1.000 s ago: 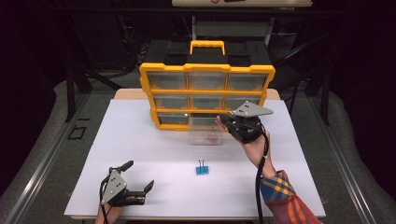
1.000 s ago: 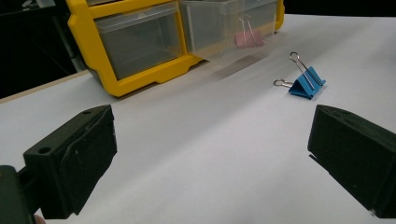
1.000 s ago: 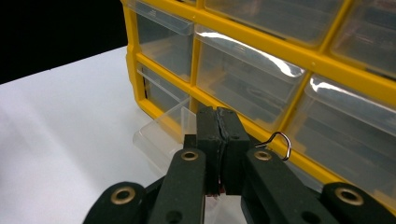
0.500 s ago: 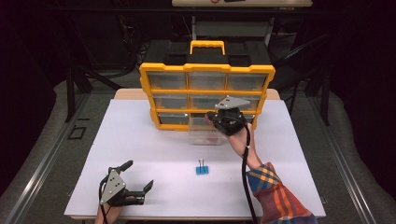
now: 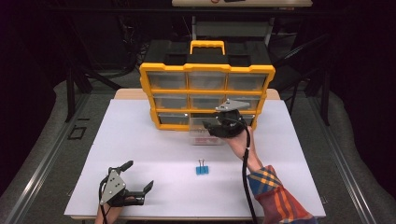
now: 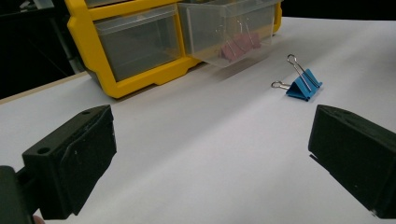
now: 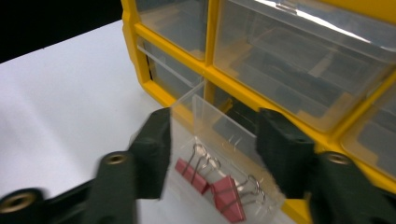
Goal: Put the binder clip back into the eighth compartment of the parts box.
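Clear drawer (image 7: 219, 154) between right claw (image 7: 212, 149) jaws — unpinched

No readable text, label, brand or number showed anywhere — not on the yellow plastic organiser case with clear drawers (image 5: 207, 88), nor on the blue metal binder clip (image 5: 201, 169). Any fine moulded marks were perhaps too small and blurred to make out.

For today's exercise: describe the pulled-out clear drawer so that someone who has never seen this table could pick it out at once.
Find the yellow organizer at the back of the white table. In its bottom row, the middle clear drawer sticks out toward the person, between the jaws of the right gripper. Unlike the closed drawers beside it, it is pulled out and holds red binder clips.
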Motion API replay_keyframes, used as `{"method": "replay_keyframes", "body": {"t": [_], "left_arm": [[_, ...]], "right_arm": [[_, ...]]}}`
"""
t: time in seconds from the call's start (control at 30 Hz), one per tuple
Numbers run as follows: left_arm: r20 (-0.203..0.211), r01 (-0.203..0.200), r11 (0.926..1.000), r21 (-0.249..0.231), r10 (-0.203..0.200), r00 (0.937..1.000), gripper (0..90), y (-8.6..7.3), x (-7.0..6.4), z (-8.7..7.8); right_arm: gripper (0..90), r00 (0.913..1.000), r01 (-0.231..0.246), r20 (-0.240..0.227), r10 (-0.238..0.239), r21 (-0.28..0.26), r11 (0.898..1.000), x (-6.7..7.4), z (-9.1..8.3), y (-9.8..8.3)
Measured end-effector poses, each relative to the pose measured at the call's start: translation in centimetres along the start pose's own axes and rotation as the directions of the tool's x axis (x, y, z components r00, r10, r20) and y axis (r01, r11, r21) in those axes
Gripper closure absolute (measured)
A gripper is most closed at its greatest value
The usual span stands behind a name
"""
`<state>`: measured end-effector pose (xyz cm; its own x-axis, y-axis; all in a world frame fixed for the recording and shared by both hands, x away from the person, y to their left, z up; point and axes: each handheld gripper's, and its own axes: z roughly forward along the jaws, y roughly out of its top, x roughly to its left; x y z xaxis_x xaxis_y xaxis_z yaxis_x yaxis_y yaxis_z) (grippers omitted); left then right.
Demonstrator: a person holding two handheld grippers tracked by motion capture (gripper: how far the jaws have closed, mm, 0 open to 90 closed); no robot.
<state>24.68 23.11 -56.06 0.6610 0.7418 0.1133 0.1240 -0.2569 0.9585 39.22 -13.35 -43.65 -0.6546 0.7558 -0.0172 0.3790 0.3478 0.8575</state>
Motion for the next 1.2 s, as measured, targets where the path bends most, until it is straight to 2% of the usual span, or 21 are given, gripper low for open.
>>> {"method": "replay_keyframes", "body": {"t": [0.03, 0.07, 0.17, 0.4, 0.57, 0.87, 0.97, 1.2], "left_arm": [[0.0, 0.001, 1.0, 0.001, -0.001, 1.0, 0.7, 0.0, 0.0, 0.0], [0.0, 0.001, 1.0, 0.002, -0.001, 1.0, 0.7, 0.0, 0.0, 0.0], [-0.002, 0.002, 1.0, 0.0, -0.002, 1.0, 0.7, 0.0, 0.0, 0.0], [-0.003, 0.002, 1.0, 0.001, -0.002, 1.0, 0.7, 0.0, 0.0, 0.1], [-0.002, 0.001, 1.0, 0.003, -0.001, 1.0, 0.7, 0.0, 0.0, 0.1], [0.002, 0.0, 1.0, 0.002, 0.0, 1.0, 0.7, 0.0, -0.1, 0.1], [0.003, -0.001, 1.0, 0.003, 0.001, 1.0, 0.7, 0.0, -0.1, 0.1], [0.005, -0.002, 1.0, 0.002, 0.002, 1.0, 0.7, 0.0, -0.1, 0.1]], "right_arm": [[28.2, 1.0, -0.002, -0.008, 0.002, 0.002, 1.0, -0.1, -0.5, -0.4], [28.2, 1.0, -0.002, -0.008, 0.002, 0.002, 1.0, -0.1, -0.5, -0.4], [18.7, 0.9997, 0.012, -0.023, -0.012, 0.009, 1.0, 0.1, -1.4, -1.4], [12.3, 0.9985, 0.017, -0.052, -0.018, -0.003, 1.0, 0.3, -2.8, -3.0], [5.9, 0.9978, 0.0, -0.067, -0.001, -0.014, 1.0, 0.4, -3.8, -4.6], [1.3, 0.9973, -0.013, -0.072, 0.014, 0.014, 1.0, 0.6, -4.0, -6.8], [0.0, 0.9959, -0.018, -0.087, 0.021, 0.034, 0.999, 0.9, -3.9, -7.6], [0.0, 0.9937, -0.017, -0.11, 0.023, 0.048, 0.999, 1.6, -3.9, -8.2]]}}
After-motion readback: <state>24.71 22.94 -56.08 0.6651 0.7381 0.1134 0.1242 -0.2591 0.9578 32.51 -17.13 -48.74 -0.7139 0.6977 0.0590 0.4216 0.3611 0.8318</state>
